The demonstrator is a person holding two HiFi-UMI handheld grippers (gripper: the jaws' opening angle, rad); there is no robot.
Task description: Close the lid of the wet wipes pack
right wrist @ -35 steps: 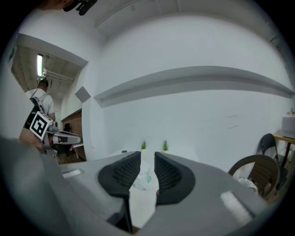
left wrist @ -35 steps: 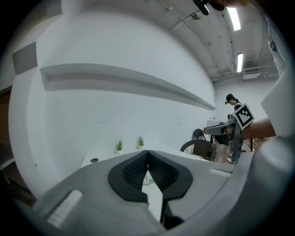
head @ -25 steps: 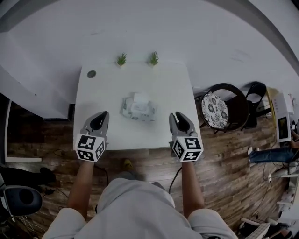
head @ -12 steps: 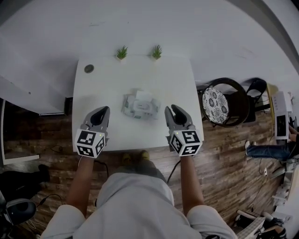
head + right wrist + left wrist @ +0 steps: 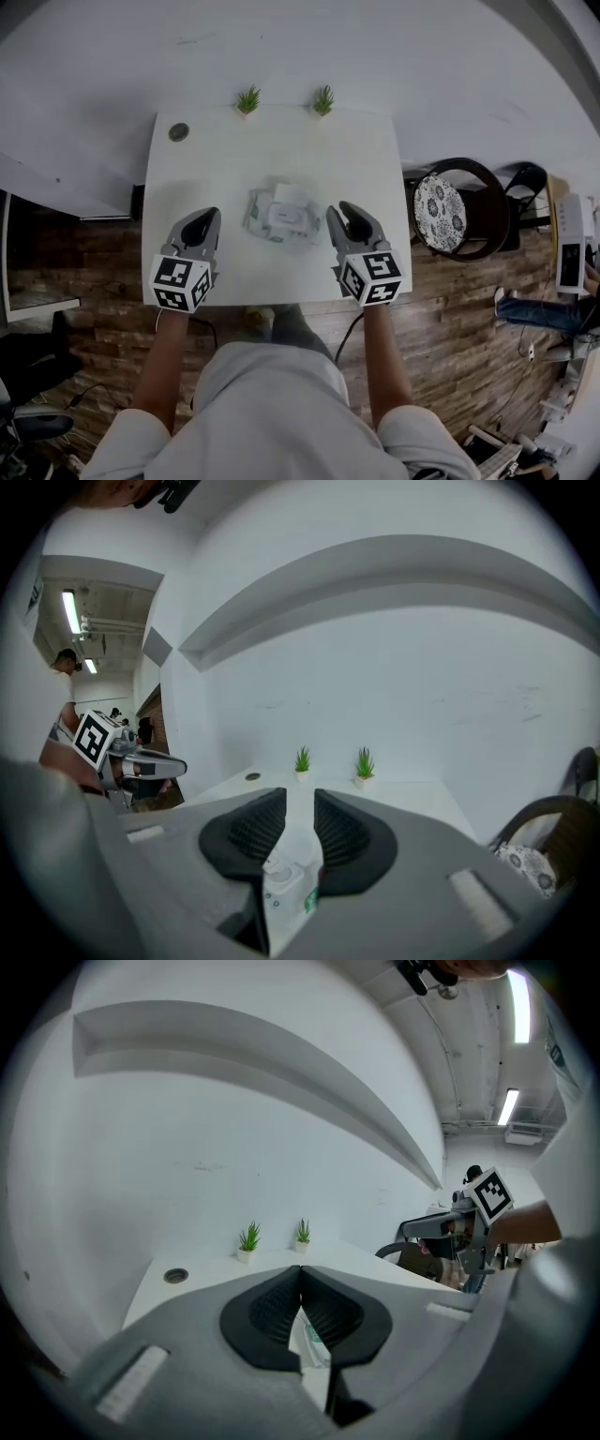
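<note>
A white wet wipes pack [image 5: 279, 216] lies in the middle of the white table [image 5: 206, 159], its flip lid [image 5: 292, 195] raised on the far side. My left gripper [image 5: 208, 216] hovers to the left of the pack near the table's front edge, jaws closed tip to tip with nothing between them. My right gripper [image 5: 339, 210] hovers just right of the pack, jaws parted by a narrow gap and empty. The left gripper view shows a strip of the pack [image 5: 310, 1339] below the joined pads [image 5: 272, 1309]. In the right gripper view the pack [image 5: 290, 874] lies low between the jaws.
Two small potted plants [image 5: 247, 99] [image 5: 323, 99] stand at the table's far edge, and a round grommet [image 5: 178, 132] sits at the far left corner. A dark chair with a patterned cushion [image 5: 441, 214] stands right of the table. A white wall runs behind it.
Both grippers have edged forward over the table's front, the right one closing in on the pack's right side. The pack has not moved and its lid stays up.
</note>
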